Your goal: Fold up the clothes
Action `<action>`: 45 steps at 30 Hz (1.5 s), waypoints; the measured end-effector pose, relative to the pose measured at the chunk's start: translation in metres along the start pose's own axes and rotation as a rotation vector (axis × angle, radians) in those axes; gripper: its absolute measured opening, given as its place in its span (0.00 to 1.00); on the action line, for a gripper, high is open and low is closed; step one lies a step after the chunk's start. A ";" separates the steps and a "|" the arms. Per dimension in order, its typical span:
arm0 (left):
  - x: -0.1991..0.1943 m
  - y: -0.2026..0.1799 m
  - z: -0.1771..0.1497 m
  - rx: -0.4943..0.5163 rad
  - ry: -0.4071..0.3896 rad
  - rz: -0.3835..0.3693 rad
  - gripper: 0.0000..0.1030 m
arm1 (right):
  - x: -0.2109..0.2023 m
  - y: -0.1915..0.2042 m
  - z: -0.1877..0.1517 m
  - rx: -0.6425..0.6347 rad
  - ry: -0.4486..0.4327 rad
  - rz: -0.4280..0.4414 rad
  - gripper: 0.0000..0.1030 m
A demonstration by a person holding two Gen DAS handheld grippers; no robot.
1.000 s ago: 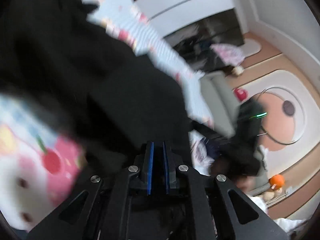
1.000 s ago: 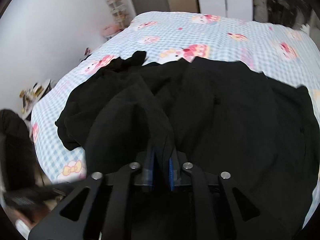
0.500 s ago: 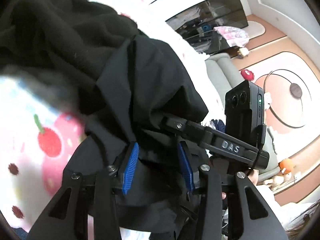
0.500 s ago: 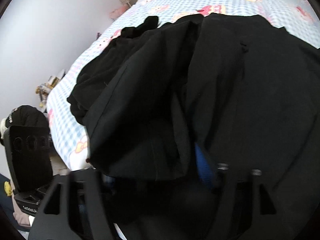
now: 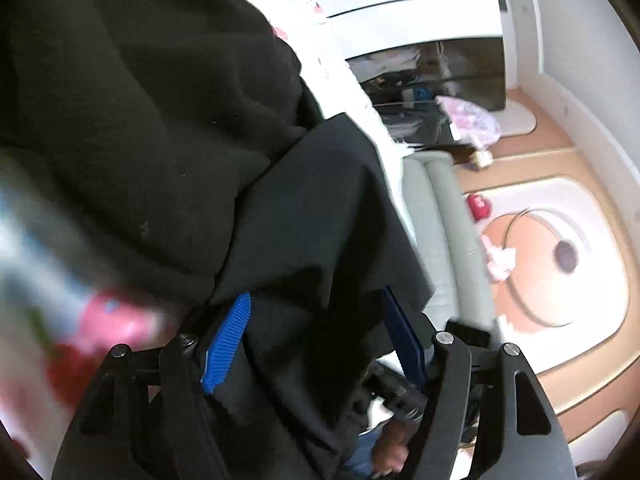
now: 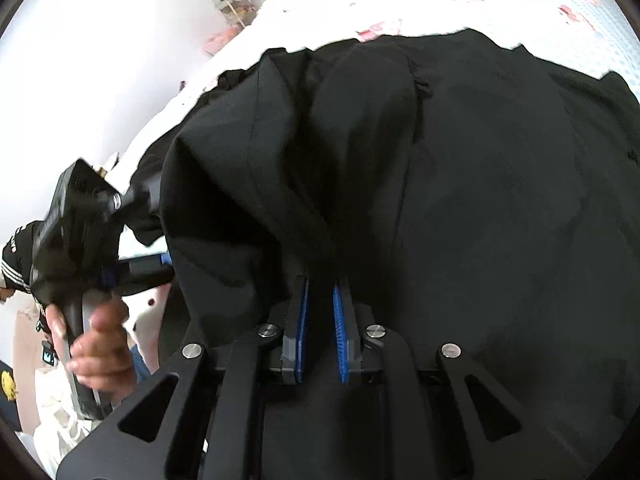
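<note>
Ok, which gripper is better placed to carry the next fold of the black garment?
Right, probably. The right gripper is pinched shut on a fold of the black garment. The left gripper stands open with cloth only draped between its fingers, so it would have to grip first.

- The left gripper [image 5: 316, 336] stands with its blue-padded fingers [image 5: 228, 344] spread wide, black garment [image 5: 304, 240] draped between and over them.
- More black cloth [image 5: 132, 100] is heaped at far left.
- A blurred pink-and-white bedsheet [image 5: 60, 300] shows at near left.
- To the right lie a grey cushion [image 5: 444, 232] and a pale rug [image 5: 560, 248].
- A dark cabinet [image 5: 460, 72] stands at far right.
</note>
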State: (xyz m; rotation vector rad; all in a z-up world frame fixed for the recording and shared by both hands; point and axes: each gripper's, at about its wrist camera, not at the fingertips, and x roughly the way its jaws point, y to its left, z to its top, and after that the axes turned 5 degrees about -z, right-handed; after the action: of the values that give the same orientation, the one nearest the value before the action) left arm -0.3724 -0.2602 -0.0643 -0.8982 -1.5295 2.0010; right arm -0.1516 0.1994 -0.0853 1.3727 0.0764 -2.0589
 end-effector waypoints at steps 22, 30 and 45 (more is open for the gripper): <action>-0.010 0.004 -0.022 0.162 -0.175 0.001 0.65 | 0.007 -0.026 0.001 0.084 -0.009 -0.144 0.32; -0.013 -0.021 0.000 0.244 -0.164 0.104 0.07 | 0.012 -0.022 0.004 0.075 0.030 -0.085 0.33; -0.002 -0.010 -0.026 0.220 0.029 0.216 0.03 | -0.038 -0.025 -0.005 0.032 -0.020 -0.120 0.39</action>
State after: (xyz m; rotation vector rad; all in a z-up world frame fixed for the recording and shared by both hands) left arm -0.3519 -0.2415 -0.0587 -1.0314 -1.2103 2.2438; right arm -0.1519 0.2394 -0.0633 1.3967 0.1207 -2.1805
